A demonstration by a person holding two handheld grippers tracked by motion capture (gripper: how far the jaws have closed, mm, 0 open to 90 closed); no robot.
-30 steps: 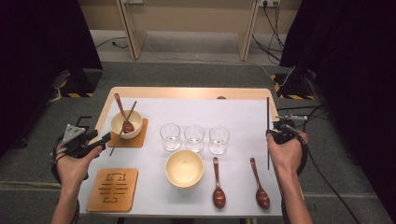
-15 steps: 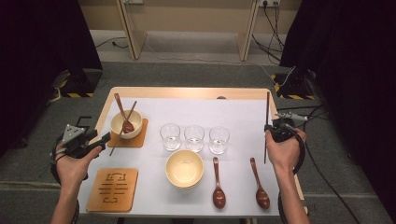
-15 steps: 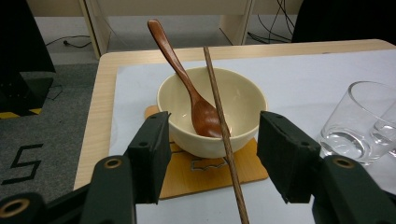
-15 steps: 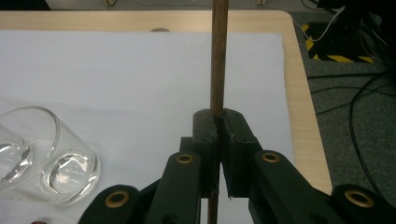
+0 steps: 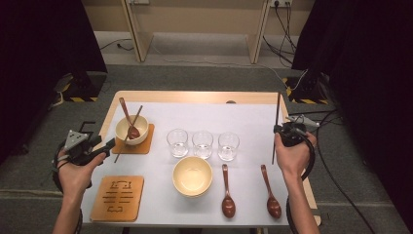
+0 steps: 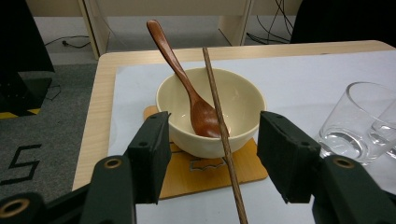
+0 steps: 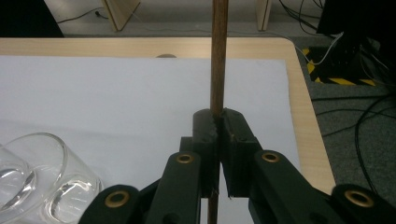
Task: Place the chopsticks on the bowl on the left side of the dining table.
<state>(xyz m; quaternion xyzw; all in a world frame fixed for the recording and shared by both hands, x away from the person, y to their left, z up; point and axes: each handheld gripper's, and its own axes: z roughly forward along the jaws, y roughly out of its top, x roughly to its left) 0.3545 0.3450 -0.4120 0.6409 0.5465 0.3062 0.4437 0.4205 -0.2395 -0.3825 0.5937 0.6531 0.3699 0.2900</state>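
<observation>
A cream bowl (image 5: 122, 127) stands on a wooden coaster (image 5: 142, 147) at the table's left. A brown spoon (image 5: 132, 130) rests in it, and a dark chopstick (image 5: 127, 136) leans across its rim. My left gripper (image 5: 106, 144) is open just left of that bowl. In the left gripper view its jaws frame the bowl (image 6: 243, 121), the spoon (image 6: 205, 116) and the chopstick (image 6: 224, 135) without touching them. At the table's right edge my right gripper (image 5: 285, 129) is shut on a second chopstick (image 5: 276, 112). This chopstick (image 7: 218, 56) stands nearly upright between the closed jaws of the right gripper (image 7: 219, 119).
Three empty glasses (image 5: 178, 142) (image 5: 202, 144) (image 5: 228, 145) stand in a row mid-table on a white mat (image 5: 243, 117). In front of them are an empty cream bowl (image 5: 192, 187) and two brown spoons (image 5: 227, 195) (image 5: 270, 195). A bare coaster (image 5: 117, 197) lies front left.
The chopstick in my right gripper has tipped up and its top end now reaches higher in the high view. My left gripper has stayed where it was.
</observation>
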